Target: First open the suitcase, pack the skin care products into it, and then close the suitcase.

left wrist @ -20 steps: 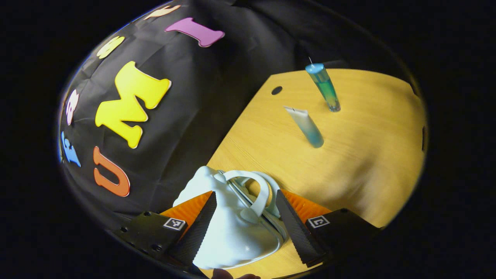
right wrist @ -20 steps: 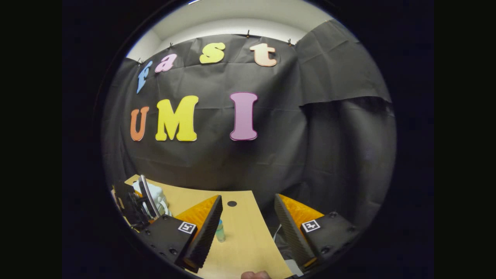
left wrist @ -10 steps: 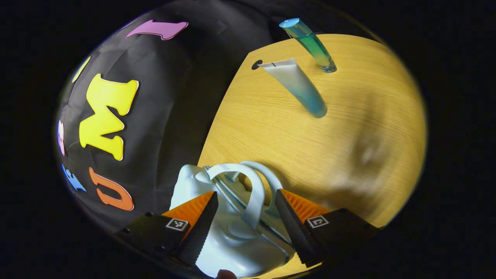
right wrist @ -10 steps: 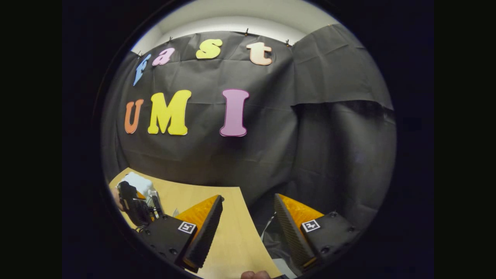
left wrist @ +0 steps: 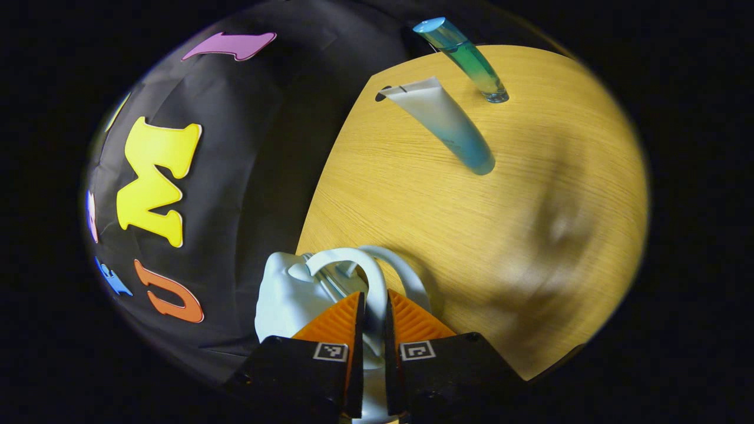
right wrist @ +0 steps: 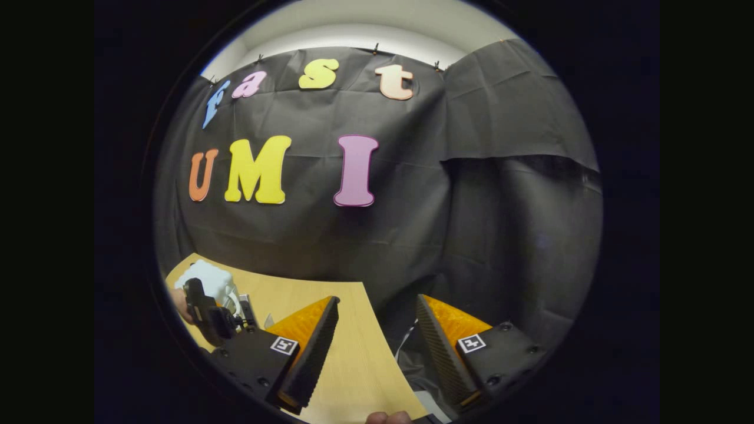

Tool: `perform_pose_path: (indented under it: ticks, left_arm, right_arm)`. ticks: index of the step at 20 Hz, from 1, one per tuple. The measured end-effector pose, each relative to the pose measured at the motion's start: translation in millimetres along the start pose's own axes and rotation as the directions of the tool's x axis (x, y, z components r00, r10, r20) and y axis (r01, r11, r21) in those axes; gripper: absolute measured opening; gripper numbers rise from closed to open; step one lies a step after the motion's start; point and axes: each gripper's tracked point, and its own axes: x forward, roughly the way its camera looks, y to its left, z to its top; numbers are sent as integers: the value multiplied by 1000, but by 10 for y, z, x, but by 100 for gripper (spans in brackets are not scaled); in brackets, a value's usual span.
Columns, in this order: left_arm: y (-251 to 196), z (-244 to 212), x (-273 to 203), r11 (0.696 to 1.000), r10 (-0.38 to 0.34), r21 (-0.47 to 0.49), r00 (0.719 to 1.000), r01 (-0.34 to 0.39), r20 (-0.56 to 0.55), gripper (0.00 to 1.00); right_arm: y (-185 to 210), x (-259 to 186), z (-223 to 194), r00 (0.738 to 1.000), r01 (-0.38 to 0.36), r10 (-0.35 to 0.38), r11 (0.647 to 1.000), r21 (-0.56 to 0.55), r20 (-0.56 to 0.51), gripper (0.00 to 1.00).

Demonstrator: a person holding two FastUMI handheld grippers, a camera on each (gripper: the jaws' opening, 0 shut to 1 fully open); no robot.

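A: Suitcase (left wrist: 288,294) first: a small pale glossy case with lumpy moulded curves, sitting at the tabletop's (left wrist: 530,224) near edge. The left gripper (left wrist: 372,353) has its two ribbed fingers pressed almost together on the arched handle (left wrist: 359,265).

B: And the skin care products?

A: Farther across the wood-grain tabletop stands a soft squeeze tube (left wrist: 447,126), white fading to teal, cap down. Beyond it is a clear cylinder bottle (left wrist: 465,59), blue to green. No lettering on either is legible.

B: What about the right gripper view?

A: The right gripper (right wrist: 377,353) is held spread wide with nothing between its fingers, over the tabletop's corner. At far left, the left gripper (right wrist: 206,309) sits against the white suitcase (right wrist: 206,277).
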Motion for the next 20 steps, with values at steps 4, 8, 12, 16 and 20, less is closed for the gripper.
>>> perform_pose_path:
  ticks: [4, 8, 12, 16, 20]
  left_arm:
    - [276, -29, -173, 996, 25, -81, 999, -22, 43, 8]
    - [809, -16, -533, 966, 131, -239, 985, -102, 111, 3]
    - [1535, -266, -859, 877, 219, -467, 959, -113, 179, 3]
    - [2115, -836, -1101, 757, 319, -635, 935, -152, 157, 3]
    - [2515, -1444, -1160, 656, 368, -743, 915, -130, 165, 3]
  right_arm:
    - [128, -61, 49, 1000, -22, 22, 1000, 18, 6, 80]
    - [359, -71, 115, 997, -71, 70, 997, 21, 26, 80]
    - [557, -53, 194, 992, -116, 116, 993, 8, 42, 80]
    - [760, 21, 270, 987, -157, 157, 988, 6, 45, 80]
    - [986, 70, 324, 980, -196, 196, 981, -5, 44, 80]
